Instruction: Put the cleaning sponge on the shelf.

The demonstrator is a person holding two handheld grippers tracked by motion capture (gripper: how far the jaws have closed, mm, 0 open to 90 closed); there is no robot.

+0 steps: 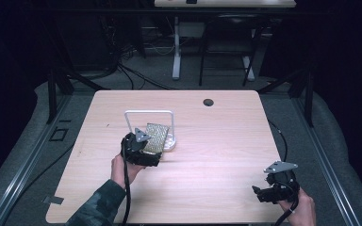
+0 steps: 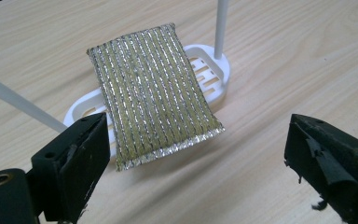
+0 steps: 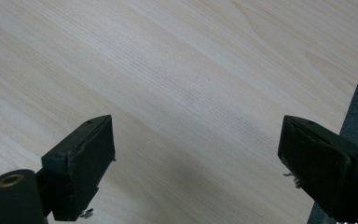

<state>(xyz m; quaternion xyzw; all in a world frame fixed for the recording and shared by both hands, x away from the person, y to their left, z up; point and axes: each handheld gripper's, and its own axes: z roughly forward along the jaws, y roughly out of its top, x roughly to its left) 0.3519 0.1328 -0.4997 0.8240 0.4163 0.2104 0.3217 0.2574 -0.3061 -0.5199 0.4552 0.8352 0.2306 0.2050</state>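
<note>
A gold and silver scouring sponge (image 2: pixel 154 91) lies tilted on a white slotted dish (image 2: pixel 209 70), its near end hanging over the dish rim above the table. The dish (image 1: pixel 170 141) carries a white wire hoop (image 1: pixel 149 112). In the high view the sponge (image 1: pixel 156 137) shows just beyond my left gripper (image 1: pixel 147 151). My left gripper (image 2: pixel 196 158) is open, its jaws wide apart and short of the sponge, touching nothing. My right gripper (image 1: pixel 262 192) sits at the near right of the table. In its own view the right gripper (image 3: pixel 196 161) stands open over bare wood.
The light wooden table (image 1: pixel 207 155) has a dark round cable hole (image 1: pixel 208 102) at the back. Its right edge (image 3: pixel 354 93) runs close beside the right gripper. Beyond the table stand desk legs and cables on a grey floor.
</note>
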